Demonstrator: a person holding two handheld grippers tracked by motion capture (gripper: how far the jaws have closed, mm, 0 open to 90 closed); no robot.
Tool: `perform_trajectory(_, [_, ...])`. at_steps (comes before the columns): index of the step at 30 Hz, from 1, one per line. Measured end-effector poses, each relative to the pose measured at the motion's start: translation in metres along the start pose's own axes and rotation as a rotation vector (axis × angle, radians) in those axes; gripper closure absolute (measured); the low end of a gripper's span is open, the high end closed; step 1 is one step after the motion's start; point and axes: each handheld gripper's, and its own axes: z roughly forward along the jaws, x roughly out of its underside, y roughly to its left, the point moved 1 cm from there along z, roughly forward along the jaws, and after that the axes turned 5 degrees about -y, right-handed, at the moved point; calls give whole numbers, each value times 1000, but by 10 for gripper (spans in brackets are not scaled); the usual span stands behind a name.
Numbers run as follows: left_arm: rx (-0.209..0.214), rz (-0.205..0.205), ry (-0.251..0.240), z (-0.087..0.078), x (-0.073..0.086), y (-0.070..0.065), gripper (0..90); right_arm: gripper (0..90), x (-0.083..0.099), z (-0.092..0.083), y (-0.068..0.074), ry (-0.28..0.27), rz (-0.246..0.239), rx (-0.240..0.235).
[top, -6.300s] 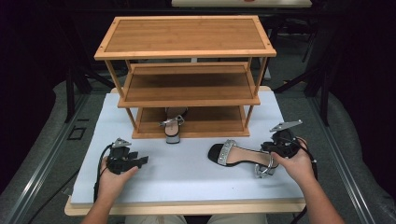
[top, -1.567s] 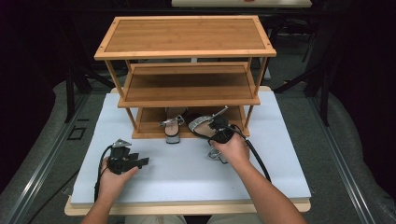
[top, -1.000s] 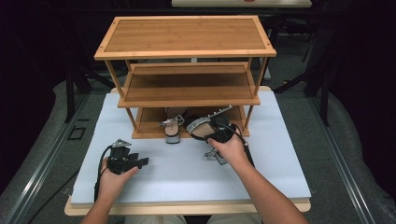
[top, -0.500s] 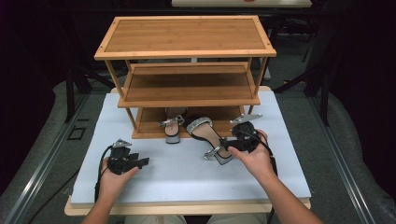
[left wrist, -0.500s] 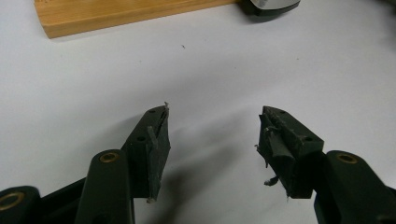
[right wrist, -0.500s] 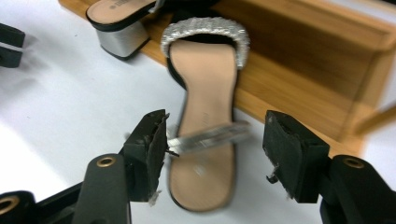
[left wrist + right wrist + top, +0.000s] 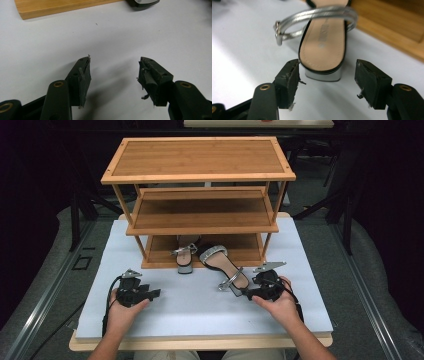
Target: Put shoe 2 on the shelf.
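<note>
The right gripper (image 7: 327, 75) has just been opening its jaws, and the sandal (image 7: 324, 37) now lies free on the white table (image 7: 200, 305), its block heel just ahead of the released tips and its toe on the rack's (image 7: 165, 257) bottom shelf (beside the other sandal (image 7: 185, 256)). The left gripper (image 7: 113, 75) rests well apart, jaws spread and empty.

High view above the table (image 7: 200, 315); gripper views close, perhaps sharing its white top.
</note>
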Motion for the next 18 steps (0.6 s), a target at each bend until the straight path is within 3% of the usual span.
perform_trajectory(4, [-1, 2, 0, 0, 0, 0, 430, 341, 5, 12, 5, 4, 8, -44])
perform_trajectory(5, [0, 4, 0, 0, 0, -1, 430, 339, 6, 13, 8, -1, 2, -13])
perform_trajectory(8, [1, 4, 4, 1, 0, -1, 430, 340, 6, 13, 14, 1, -3, -7])
perform_trajectory(12, [1, 5, 2, 1, 0, -1, 430, 348, 9, 13, 25, -22, 3, -106])
perform_trajectory(18, [2, 6, 1, 1, -1, -2, 430, 340, 10, 22, 38, -35, -36, -157])
